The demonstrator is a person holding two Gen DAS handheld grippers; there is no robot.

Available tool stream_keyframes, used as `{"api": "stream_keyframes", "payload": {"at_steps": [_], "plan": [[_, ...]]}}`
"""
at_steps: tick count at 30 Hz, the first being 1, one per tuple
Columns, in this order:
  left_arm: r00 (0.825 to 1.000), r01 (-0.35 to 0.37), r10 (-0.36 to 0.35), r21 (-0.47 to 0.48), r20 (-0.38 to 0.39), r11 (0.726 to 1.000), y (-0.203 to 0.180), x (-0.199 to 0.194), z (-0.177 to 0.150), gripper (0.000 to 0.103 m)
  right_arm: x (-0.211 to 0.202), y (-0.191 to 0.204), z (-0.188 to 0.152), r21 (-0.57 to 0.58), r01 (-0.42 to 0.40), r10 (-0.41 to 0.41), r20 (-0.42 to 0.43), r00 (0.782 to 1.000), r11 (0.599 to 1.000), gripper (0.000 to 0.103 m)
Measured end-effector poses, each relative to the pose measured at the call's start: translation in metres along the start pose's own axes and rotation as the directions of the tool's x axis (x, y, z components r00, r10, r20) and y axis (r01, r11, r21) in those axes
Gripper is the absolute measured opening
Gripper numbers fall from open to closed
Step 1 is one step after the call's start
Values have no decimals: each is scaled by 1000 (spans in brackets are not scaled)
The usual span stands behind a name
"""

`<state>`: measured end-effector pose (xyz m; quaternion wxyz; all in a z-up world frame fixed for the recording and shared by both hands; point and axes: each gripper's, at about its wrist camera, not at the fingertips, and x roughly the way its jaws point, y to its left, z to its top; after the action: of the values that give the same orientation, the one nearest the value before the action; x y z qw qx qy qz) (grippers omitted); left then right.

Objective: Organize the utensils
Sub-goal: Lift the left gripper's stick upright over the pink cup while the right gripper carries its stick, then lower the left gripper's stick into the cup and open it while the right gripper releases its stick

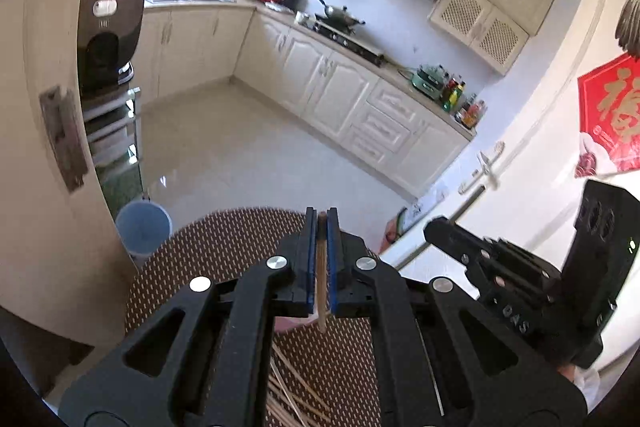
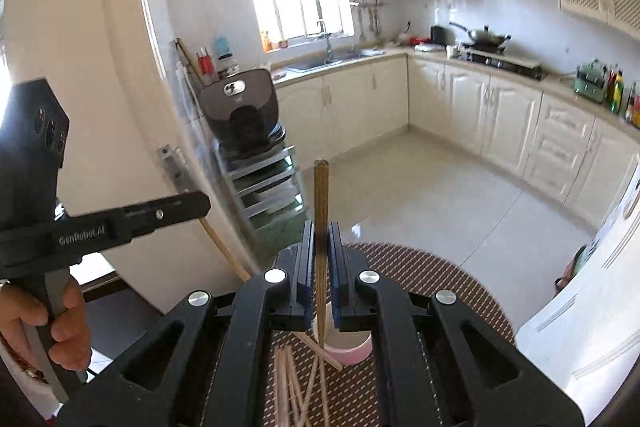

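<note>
Left gripper point(image 1: 321, 227): jaws pressed together on a single wooden chopstick point(image 1: 321, 279), which runs between the blue pads and pokes out below them toward 6 o'clock. Right gripper point(image 2: 321, 239): jaws likewise clamped on a darker chopstick point(image 2: 321, 203), which stands near upright; its blunt end rises above the fingertips toward 12 o'clock and its lower part passes down in front of a pink cup point(image 2: 352, 349). Whether that lower tip sits inside the cup cannot be told. The cup stands on a round woven placemat point(image 2: 440, 287), brown with pale flecks. A loose heap of pale chopsticks point(image 2: 298, 383) lies on the mat at 7 o'clock from the cup, several crossing one another, one resting against the cup's base. In the left wrist view the same heap point(image 1: 296, 391) shows at 6 o'clock under the gripper, and the right gripper's body sits at 3 o'clock. In the right wrist view the left gripper's body sits at 9 o'clock, with a person's hand point(image 2: 48, 327) wrapped around its handle. Beyond the mat, both views show a kitchen floor, cream cabinets point(image 2: 512, 115) and a blue bucket point(image 1: 144, 227).
</note>
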<state>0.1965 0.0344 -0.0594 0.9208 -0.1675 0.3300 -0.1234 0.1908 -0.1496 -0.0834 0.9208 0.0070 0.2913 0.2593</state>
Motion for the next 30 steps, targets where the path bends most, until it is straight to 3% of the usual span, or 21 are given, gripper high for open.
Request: {"api": "stream_keyframes", "payload": {"at_steps": [9, 24, 30], "plan": [[997, -71, 70, 7, 34, 997, -3, 31, 3, 5, 20, -12, -4, -31, 67, -67, 13, 998, 997, 5], [985, -98, 104, 50, -136, 994, 11, 77, -41, 5, 53, -29, -39, 64, 58, -48, -147, 988, 996, 5], [981, -111, 121, 74, -152, 991, 10, 75, -52, 6, 55, -27, -47, 95, 65, -48, -174, 984, 993, 8]]}}
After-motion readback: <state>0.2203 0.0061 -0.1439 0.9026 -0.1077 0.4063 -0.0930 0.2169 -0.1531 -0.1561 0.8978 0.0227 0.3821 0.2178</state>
